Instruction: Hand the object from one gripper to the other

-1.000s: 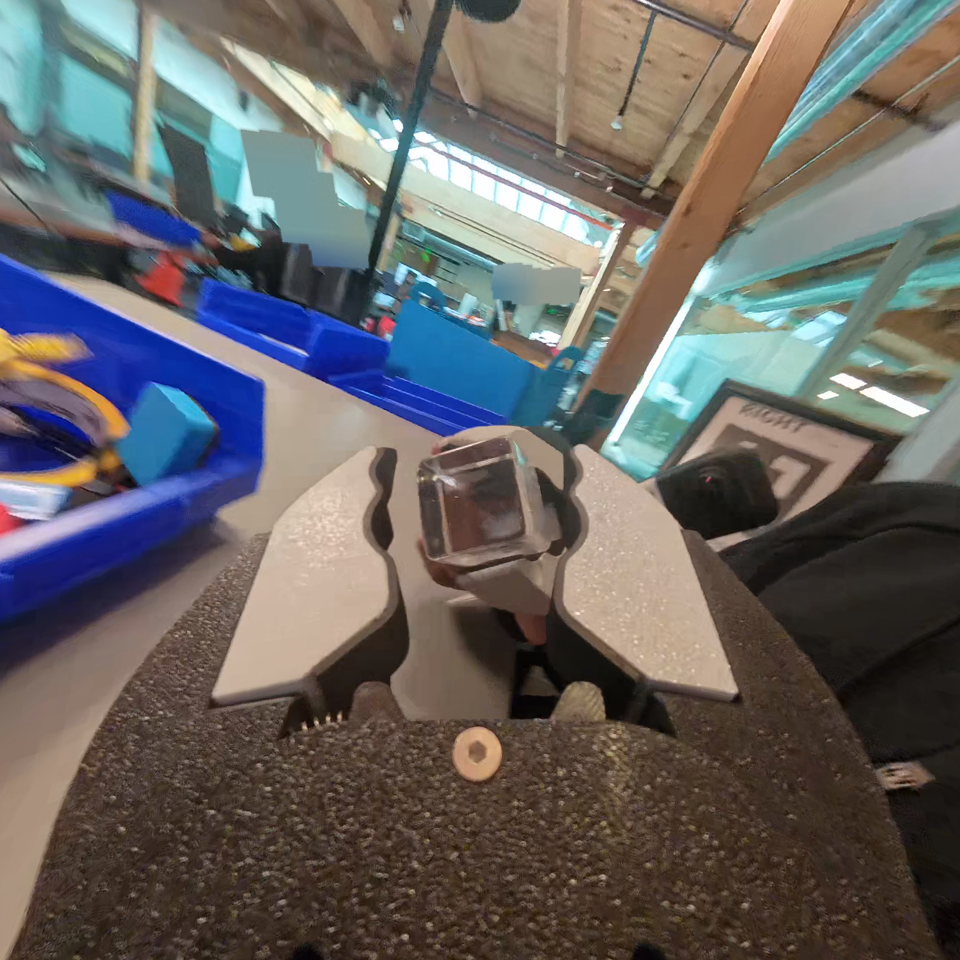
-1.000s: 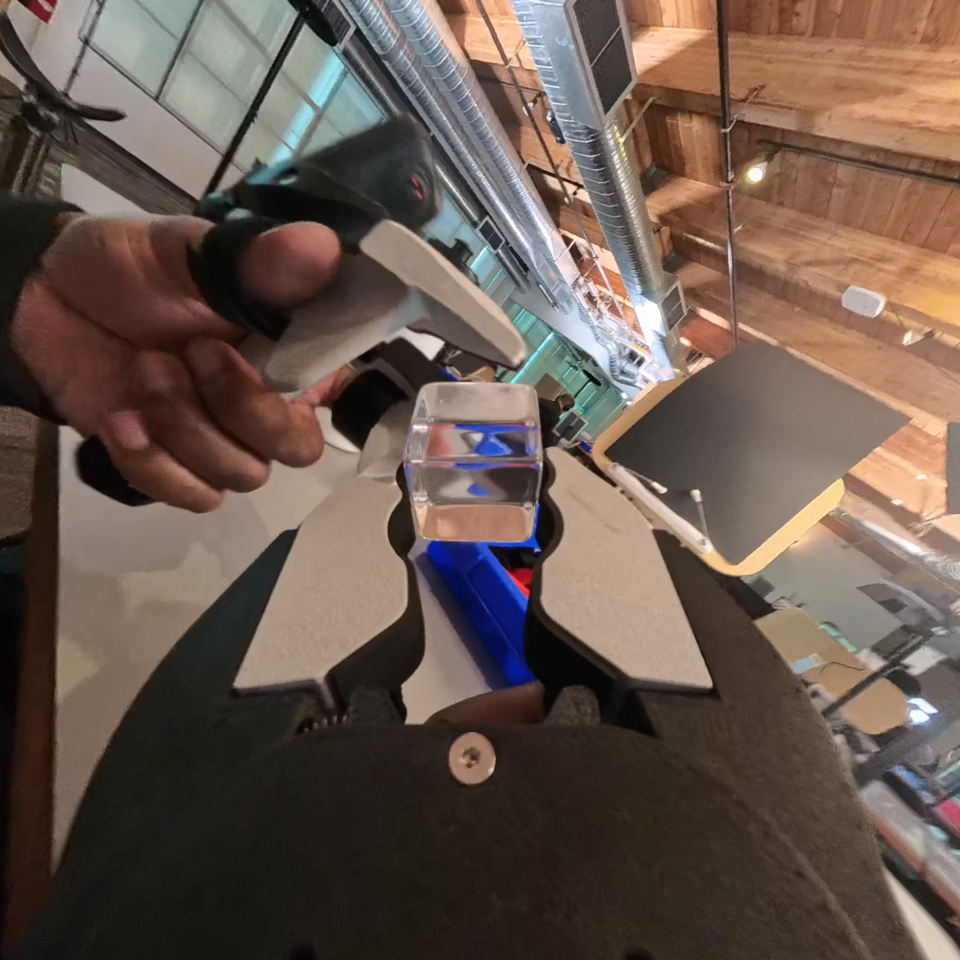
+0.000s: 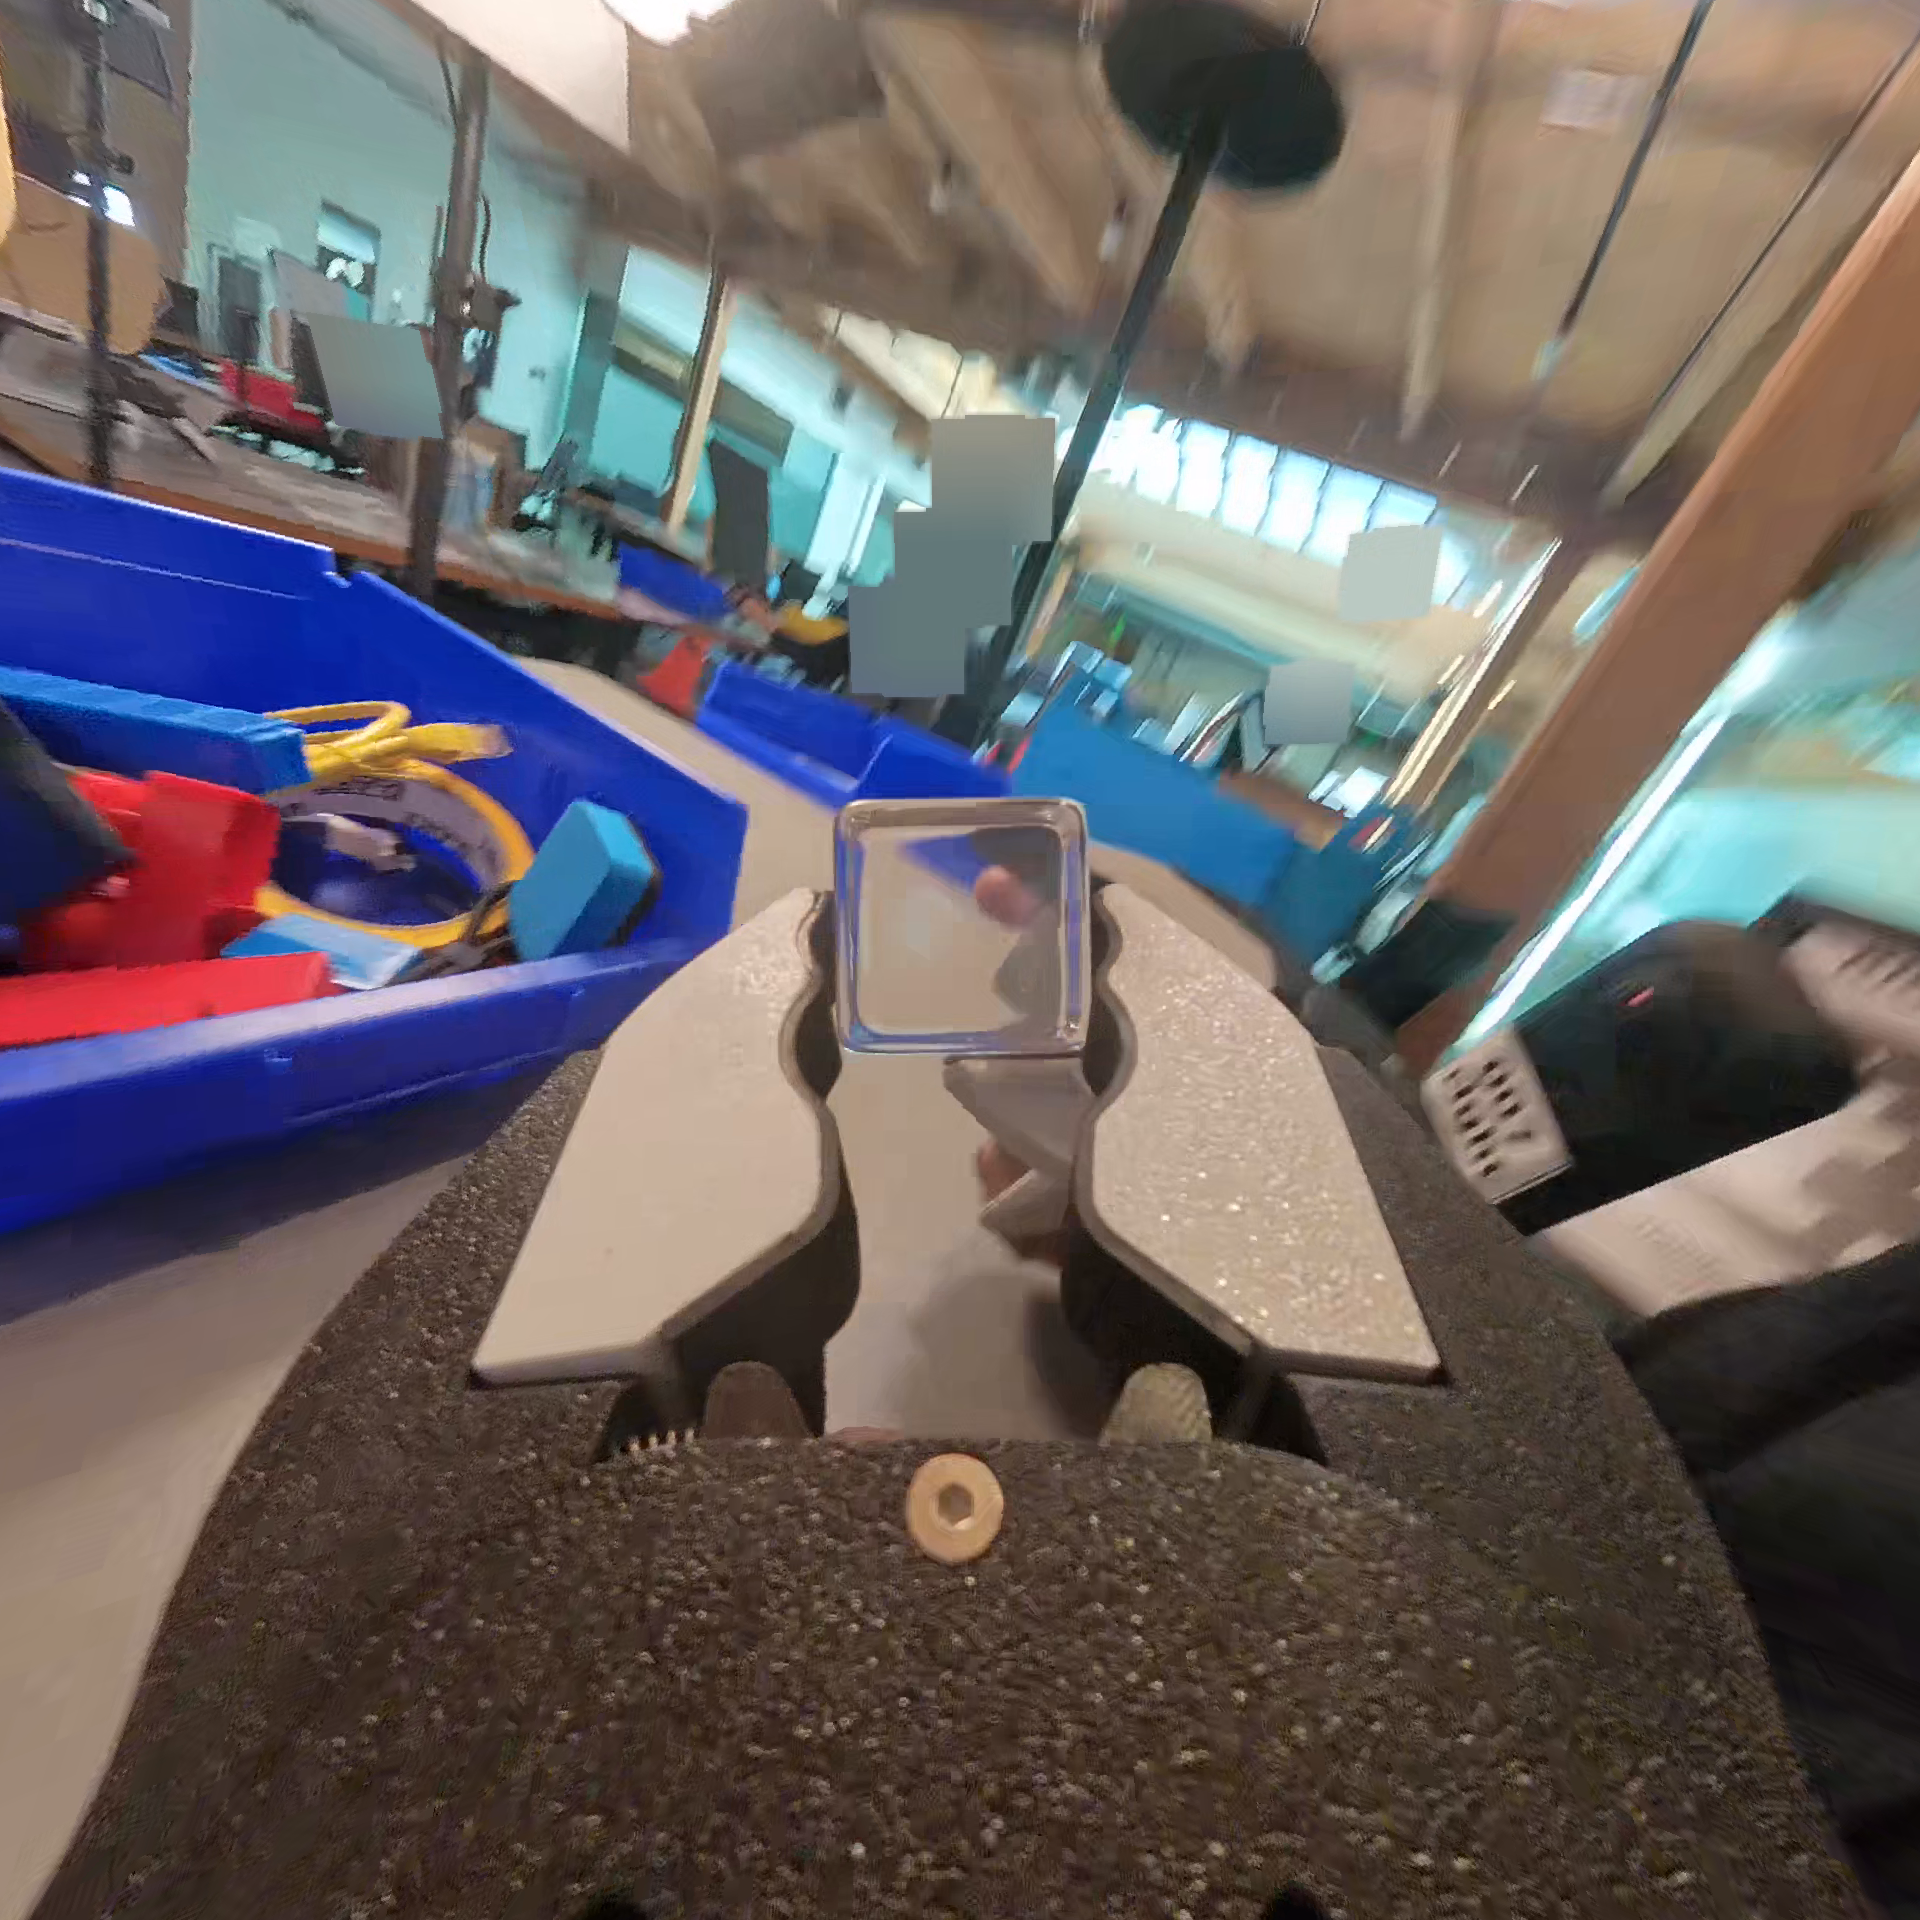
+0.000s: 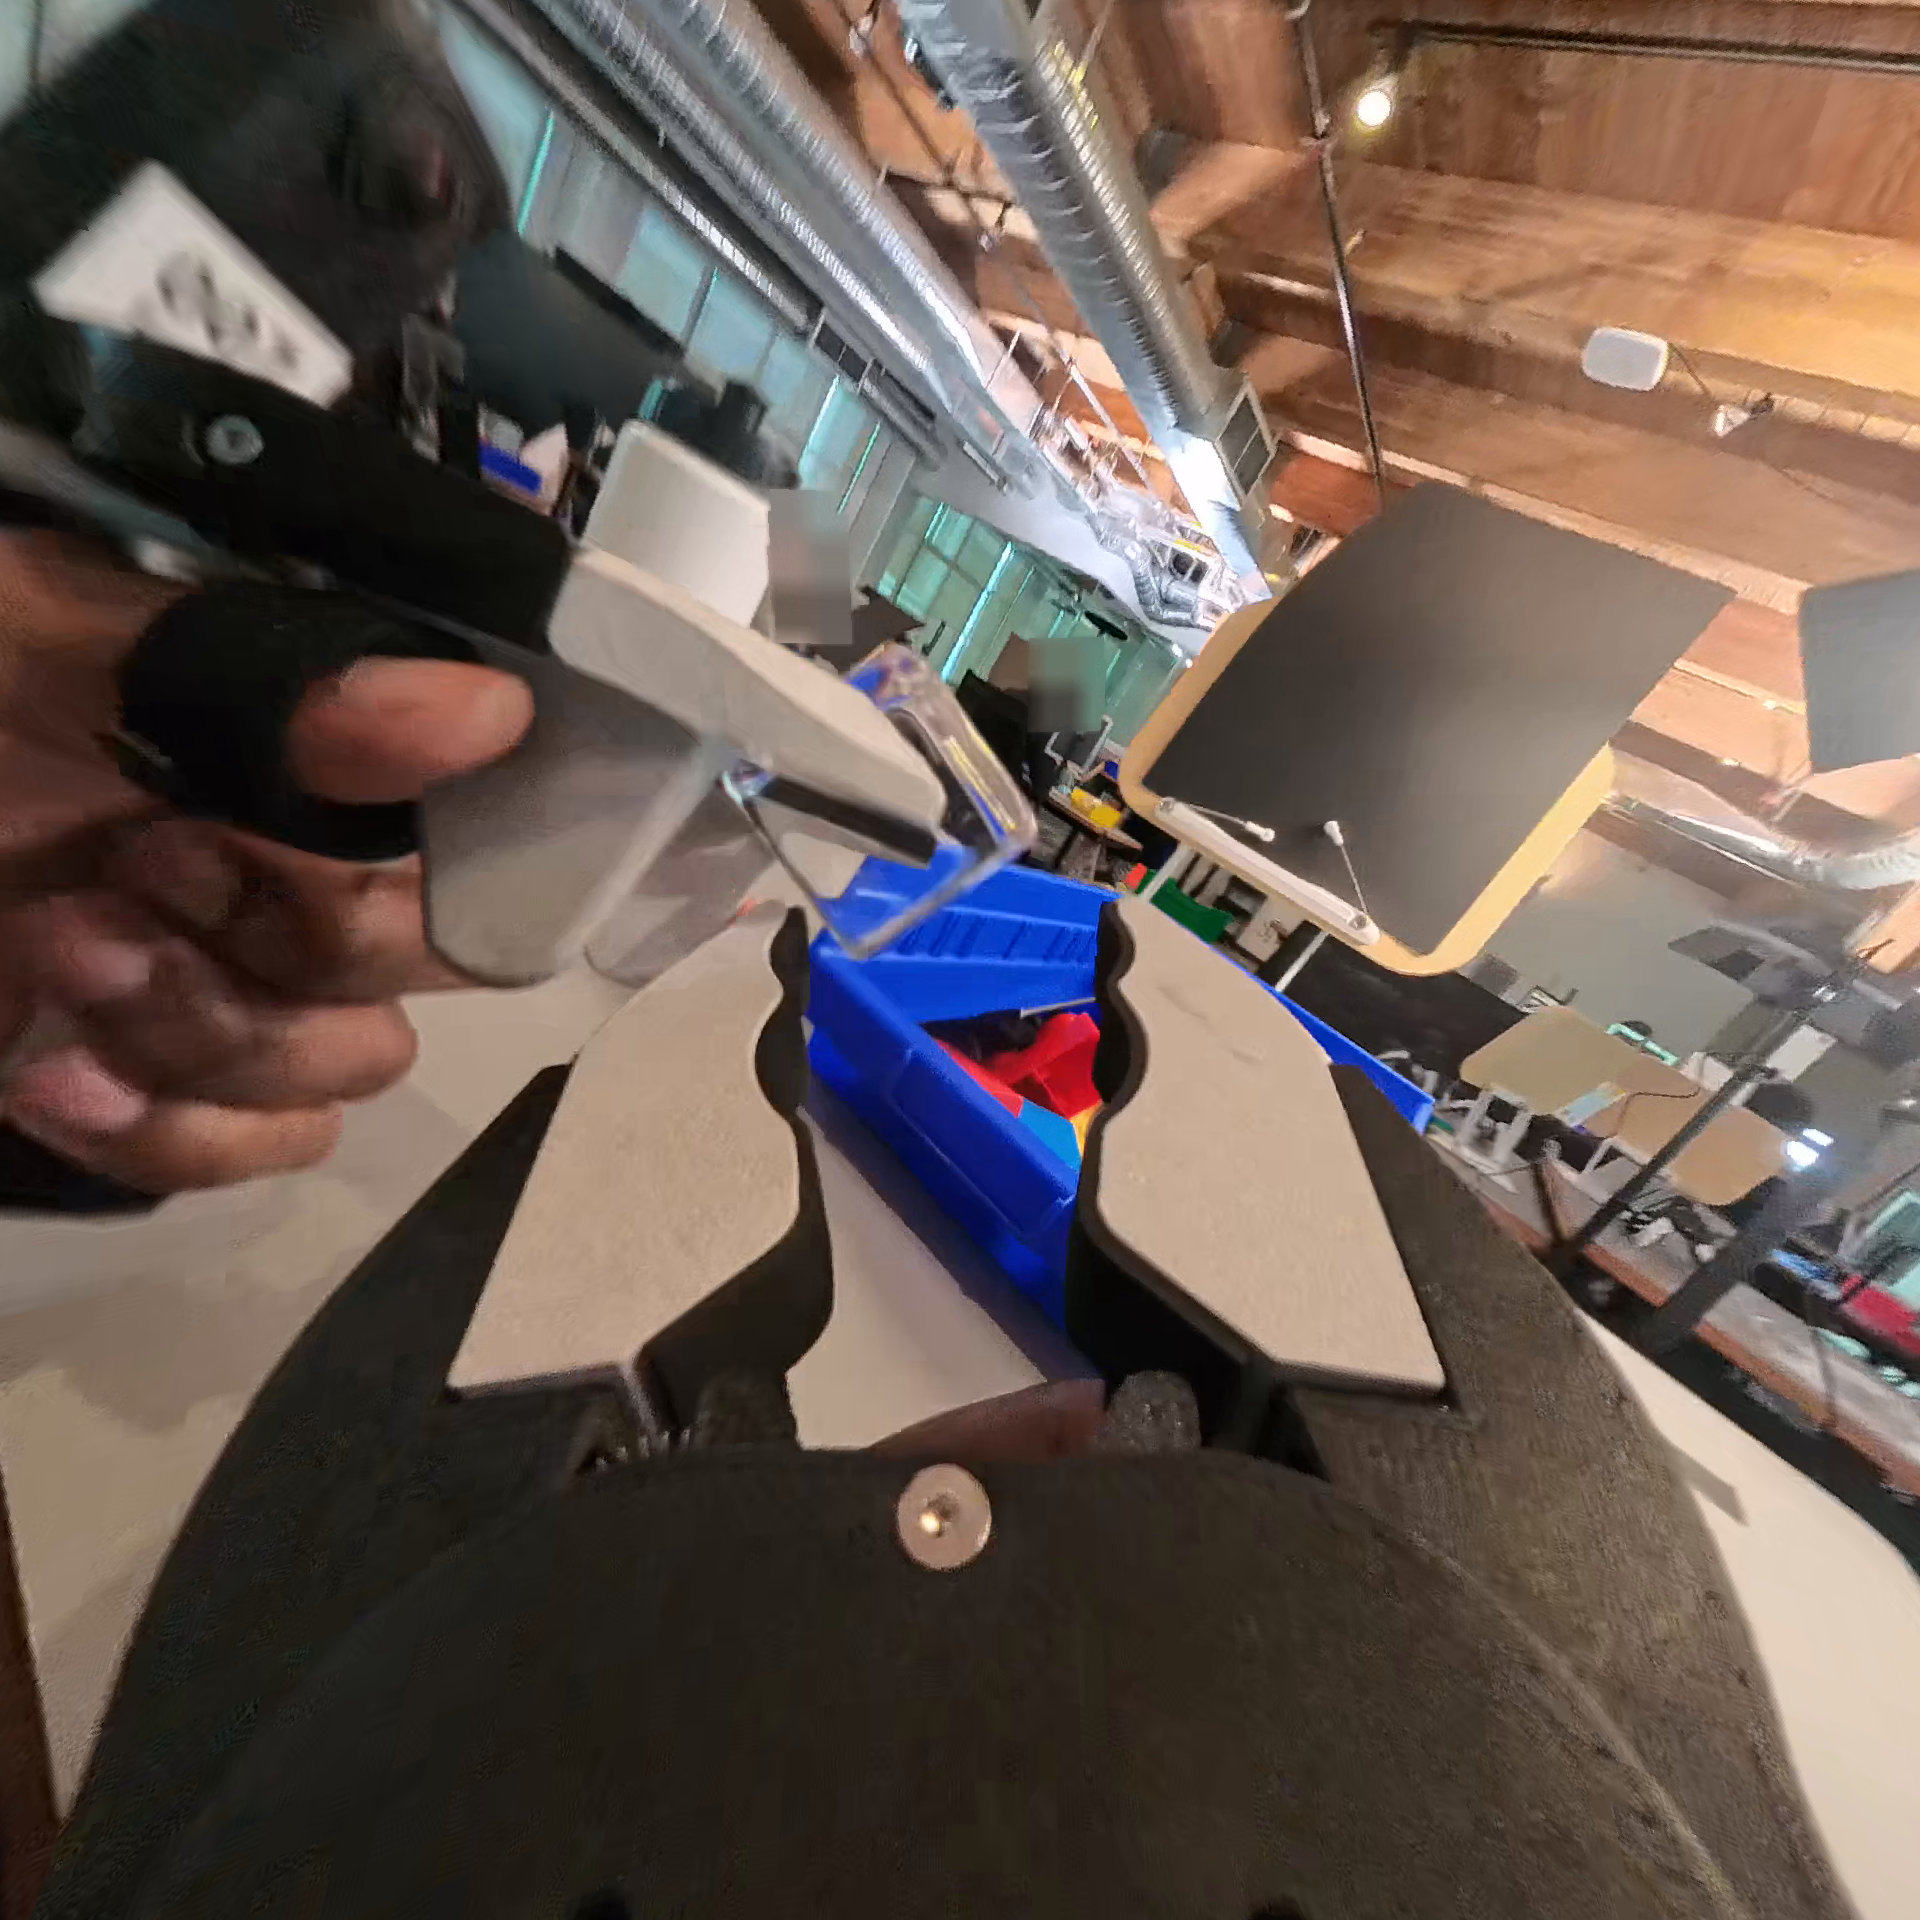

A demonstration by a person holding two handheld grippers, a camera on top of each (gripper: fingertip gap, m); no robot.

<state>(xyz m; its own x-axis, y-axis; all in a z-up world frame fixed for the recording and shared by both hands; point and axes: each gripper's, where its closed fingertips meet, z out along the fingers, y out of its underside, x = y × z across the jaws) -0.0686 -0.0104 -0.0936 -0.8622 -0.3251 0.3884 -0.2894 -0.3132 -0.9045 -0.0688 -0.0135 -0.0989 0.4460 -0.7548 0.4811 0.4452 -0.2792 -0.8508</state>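
My left gripper (image 3: 961,930) is clamped on the clear cube (image 3: 961,925), held above the worktop (image 3: 125,1455) near the blue bin (image 3: 343,1049); my right gripper (image 4: 951,961) gapes empty just beside it. Handover looks complete.

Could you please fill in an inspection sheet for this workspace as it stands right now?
Surface: pale grey table, bare near the grippers.
Job's things: clear cube clamped in the left gripper, held in the air.
Clutter: blue bin on the table holds red blocks, a blue foam block and a tape roll.
Grippers: left gripper shut on the cube; right gripper open and empty, the cube just beyond its fingertips.
Cables: yellow cable coiled in the bin.
Surroundings: more blue bins farther back, wooden ceiling beams, metal duct, black panel.
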